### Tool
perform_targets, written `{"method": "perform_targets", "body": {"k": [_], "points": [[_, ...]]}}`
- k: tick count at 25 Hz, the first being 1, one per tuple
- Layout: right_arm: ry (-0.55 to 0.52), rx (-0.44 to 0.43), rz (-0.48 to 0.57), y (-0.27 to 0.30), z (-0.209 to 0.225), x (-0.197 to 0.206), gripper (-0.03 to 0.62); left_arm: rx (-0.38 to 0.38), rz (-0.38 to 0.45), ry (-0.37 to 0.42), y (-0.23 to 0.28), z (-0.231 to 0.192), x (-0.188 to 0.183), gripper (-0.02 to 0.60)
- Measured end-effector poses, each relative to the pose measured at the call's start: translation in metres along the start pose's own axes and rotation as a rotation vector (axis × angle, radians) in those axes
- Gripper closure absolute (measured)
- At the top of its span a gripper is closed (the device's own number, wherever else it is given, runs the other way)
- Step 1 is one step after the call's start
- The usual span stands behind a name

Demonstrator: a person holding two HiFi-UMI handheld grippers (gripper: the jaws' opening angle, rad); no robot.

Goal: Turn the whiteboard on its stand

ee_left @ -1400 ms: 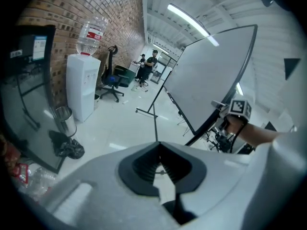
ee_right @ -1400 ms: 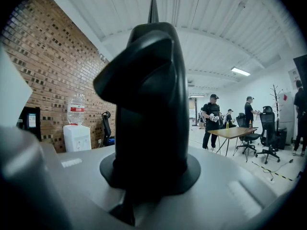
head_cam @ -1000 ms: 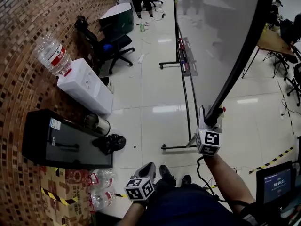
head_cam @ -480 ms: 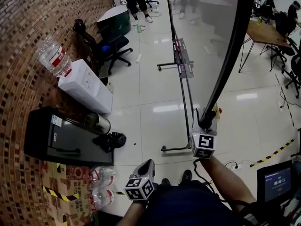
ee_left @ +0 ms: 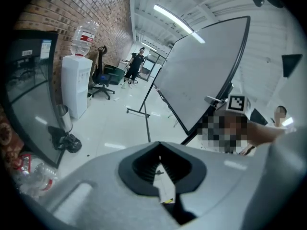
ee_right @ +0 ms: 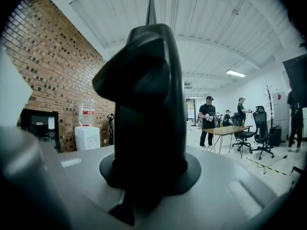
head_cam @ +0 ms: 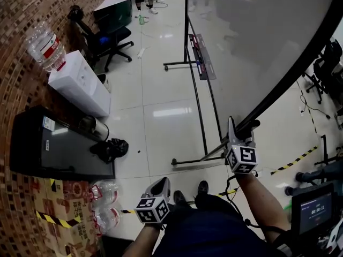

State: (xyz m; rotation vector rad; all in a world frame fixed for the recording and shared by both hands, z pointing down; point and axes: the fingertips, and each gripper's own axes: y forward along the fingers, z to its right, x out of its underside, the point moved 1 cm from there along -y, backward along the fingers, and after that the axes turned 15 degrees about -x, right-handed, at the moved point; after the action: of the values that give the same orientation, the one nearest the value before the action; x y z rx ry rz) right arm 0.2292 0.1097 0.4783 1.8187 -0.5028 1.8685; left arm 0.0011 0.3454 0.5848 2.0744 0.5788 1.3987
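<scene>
- Left claw (head_cam: 162, 182) is hanging low beside the person's legs, near and just left of the stand. Its jaws are resting together with nothing between them, so it is taking no part in the turn.
- Right of that claw, the stand (head_cam: 195, 92) is sitting on the glossy floor (head_cam: 155, 111), its black posts running from the near foot to the far one. As far as the head view shows, it is standing square and not tipping.
- Further right and near, the right claw (head_cam: 239, 134) is reaching up and clenching the black frame (head_cam: 300, 63) at the board's near corner. Its jaws are closing tighter on that dark edge, which is filling the space between them in the right gripper view.
- Over the centre and right of the scene, the whiteboard (head_cam: 257, 42) is leaning with its grey face slanting rather than standing upright between the posts — by my reading it is pivoting partway through its swing.
- On progress, I am judging that the grip is made and the turn is under way but not finishing yet — the board is needing to be carried on round until it is settling, with the right claw letting go after that. How far round the pivot it is sitting I cannot tell from these views.
</scene>
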Motion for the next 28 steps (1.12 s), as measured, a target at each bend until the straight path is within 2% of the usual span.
{"method": "perform_targets", "body": {"k": [3,6,10,17,22,24,28], "points": [[-0.009,-0.001,-0.017,-0.017,-0.008,0.002,0.493,0.005,-0.014,0.001,-0.014,0.002,0.012,0.575],[-0.012,-0.002,-0.014,-0.032,-0.017,0.003,0.494,0.003,0.011,0.015,-0.024,0.009,0.013,0.575],[-0.012,0.003,-0.013,-0.049,-0.028,0.007,0.494,-0.040,0.027,0.043,-0.041,0.024,0.017,0.575],[-0.012,-0.020,-0.030,-0.081,-0.053,0.000,0.487,-0.071,-0.003,0.054,-0.077,0.072,0.074,0.575],[0.067,-0.023,0.012,-0.101,-0.063,-0.005,0.482,-0.136,-0.024,0.027,-0.101,0.063,0.104,0.575],[0.089,-0.028,0.015,-0.109,-0.069,-0.004,0.480,-0.135,-0.023,0.013,-0.106,0.062,0.111,0.575],[0.057,-0.006,-0.001,-0.120,-0.070,0.009,0.482,-0.090,0.006,0.014,-0.107,0.065,0.111,0.575]]}}
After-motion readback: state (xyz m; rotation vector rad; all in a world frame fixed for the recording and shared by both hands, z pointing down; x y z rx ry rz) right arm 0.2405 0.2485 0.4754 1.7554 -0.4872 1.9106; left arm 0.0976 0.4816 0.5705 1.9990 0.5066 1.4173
